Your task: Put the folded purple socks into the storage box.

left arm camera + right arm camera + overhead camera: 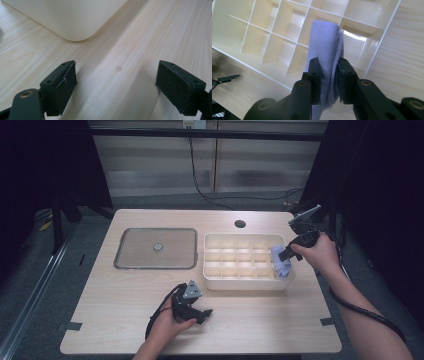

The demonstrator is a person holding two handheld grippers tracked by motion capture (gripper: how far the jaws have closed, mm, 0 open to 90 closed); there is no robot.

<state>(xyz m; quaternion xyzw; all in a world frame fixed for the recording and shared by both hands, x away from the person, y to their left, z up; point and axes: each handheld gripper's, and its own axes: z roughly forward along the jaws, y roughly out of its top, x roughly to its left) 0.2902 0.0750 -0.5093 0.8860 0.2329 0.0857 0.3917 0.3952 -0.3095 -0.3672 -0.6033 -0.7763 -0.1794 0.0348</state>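
— From above, what's going on?

— The right gripper [289, 251] holds a lilac cloth [281, 261] over the right end of the tray [216, 282]. The left gripper [200, 312] lies on the table [110, 320], near the tray's front wall.

— And the left gripper view?

— Jaws spread wide, nothing between them, bare wood beneath, the tray's corner [75, 30] ahead.

— The right gripper view?

— Jaws pinch the cloth [324, 45], folded, hanging above the cells by the tray's end wall [387, 27].

— So which step?

— Placing, I'd say. Next it wants lowering into 1 cell, clear of the dividers, then letting go.
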